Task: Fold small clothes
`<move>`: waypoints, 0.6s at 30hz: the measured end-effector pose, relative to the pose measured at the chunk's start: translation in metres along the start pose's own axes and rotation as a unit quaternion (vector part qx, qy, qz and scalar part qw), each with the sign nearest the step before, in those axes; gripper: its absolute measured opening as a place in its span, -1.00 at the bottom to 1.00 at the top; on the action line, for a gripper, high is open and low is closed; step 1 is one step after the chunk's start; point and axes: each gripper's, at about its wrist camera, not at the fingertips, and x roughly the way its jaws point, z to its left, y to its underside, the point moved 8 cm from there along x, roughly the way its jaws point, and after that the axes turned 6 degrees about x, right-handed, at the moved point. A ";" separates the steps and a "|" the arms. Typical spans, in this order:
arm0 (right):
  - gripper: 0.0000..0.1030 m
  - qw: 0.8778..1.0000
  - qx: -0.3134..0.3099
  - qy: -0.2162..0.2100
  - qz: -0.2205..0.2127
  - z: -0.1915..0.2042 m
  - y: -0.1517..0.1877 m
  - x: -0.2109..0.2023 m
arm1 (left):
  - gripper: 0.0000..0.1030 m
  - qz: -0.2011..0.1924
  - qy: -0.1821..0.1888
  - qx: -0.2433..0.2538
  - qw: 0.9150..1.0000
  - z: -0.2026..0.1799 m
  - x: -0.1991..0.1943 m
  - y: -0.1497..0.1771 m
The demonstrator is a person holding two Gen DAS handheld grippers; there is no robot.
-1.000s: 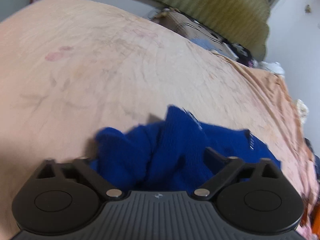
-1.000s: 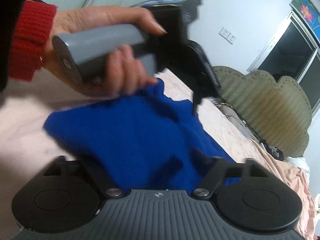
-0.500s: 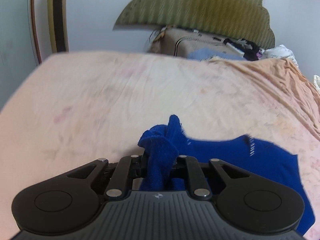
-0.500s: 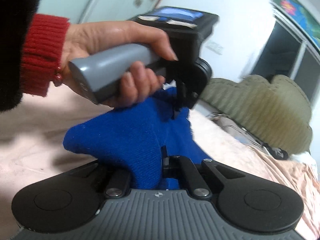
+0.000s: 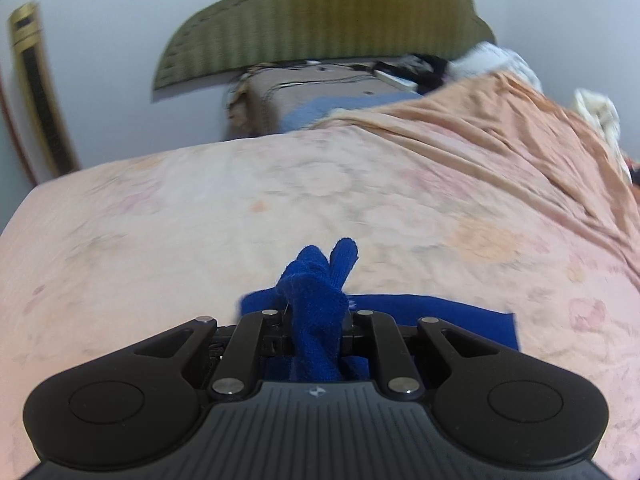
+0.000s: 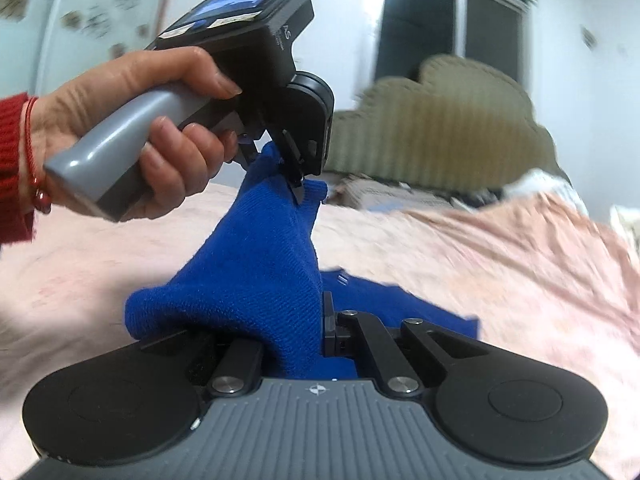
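Both grippers have just gone from standing apart over the heap to clamping on cloth. The left gripper [image 5: 316, 320] has its fingers drawn together on a bunched fold of the blue knit garment [image 5: 316, 300], which pokes up between them in a small tuft. The right gripper [image 6: 304, 340] likewise has its fingers pressed tight on a thick fold of the same garment [image 6: 256, 264]. Seen from the right wrist view, the left gripper [image 6: 294, 176] sits higher, in the person's hand [image 6: 132, 136] with a red cuff [image 6: 12, 168] at the wrist, and the knit runs taut up from the right fingers to it. A second ago the garment lay crumpled on the bed [image 5: 200, 220]; now its near edge is lifted clear while the rest trails flat on the pink sheet behind and to the right. The background has swung too, the olive headboard [image 5: 320, 20] now sitting square ahead, and the frames are smeared, so both hands appear to be carrying the cloth across the bed. This looks like the start of the job: the piece is picked up by two points, probably to spread it flat before any fold is laid.
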 end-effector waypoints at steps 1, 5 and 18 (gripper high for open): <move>-0.91 1.000 0.017 0.002 0.006 -0.015 0.005 0.002 | -0.72 0.003 0.001 0.009 1.000 -0.012 0.006 -0.001; -0.91 0.994 0.103 -0.007 0.031 -0.051 0.025 0.013 | -0.72 0.019 0.002 0.042 0.999 -0.056 0.033 0.002; -0.65 0.909 0.381 -0.128 0.110 -0.117 0.094 0.040 | 0.02 0.005 0.057 0.012 0.998 -0.097 0.053 -0.022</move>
